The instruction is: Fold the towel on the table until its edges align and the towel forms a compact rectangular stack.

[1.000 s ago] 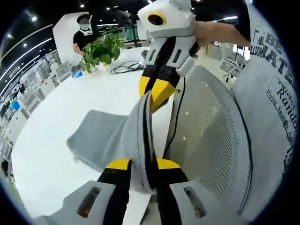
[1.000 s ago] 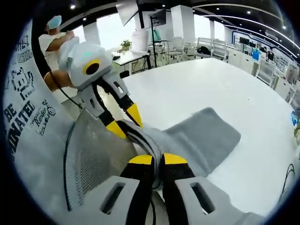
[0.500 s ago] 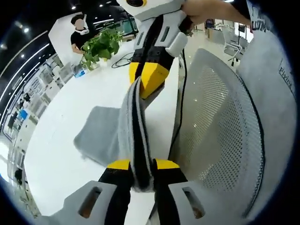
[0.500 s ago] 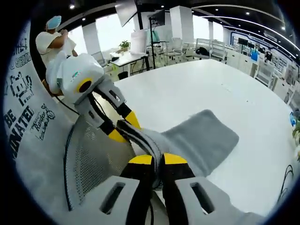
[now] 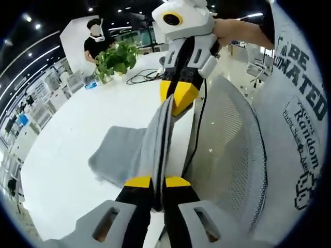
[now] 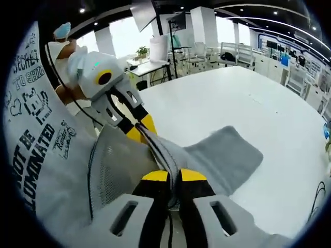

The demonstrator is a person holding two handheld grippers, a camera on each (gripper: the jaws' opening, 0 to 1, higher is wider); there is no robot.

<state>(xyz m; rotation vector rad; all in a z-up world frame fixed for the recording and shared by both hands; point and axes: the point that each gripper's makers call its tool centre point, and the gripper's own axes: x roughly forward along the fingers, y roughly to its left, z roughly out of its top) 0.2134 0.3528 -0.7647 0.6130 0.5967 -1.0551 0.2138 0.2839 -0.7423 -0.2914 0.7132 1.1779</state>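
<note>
While both the left claw (image 5: 158, 182) and right claw (image 6: 174, 175) clamp it, the towel (image 5: 120, 152) stretches taut between them.

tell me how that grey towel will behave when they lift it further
The grey terry-cloth towel looks floppy: it sags and drapes from the pinched edge onto the white table. Probably light, since the left gripper and right gripper hold a taut span by thin edges. Its nap likely resists slipping.

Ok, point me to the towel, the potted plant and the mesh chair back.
towel (image 5: 118, 150): left gripper view, on the flat grey part lying on the table.
potted plant (image 5: 118, 58): left gripper view, on its green leaves.
mesh chair back (image 5: 227, 155): left gripper view, on the mesh panel.
</note>
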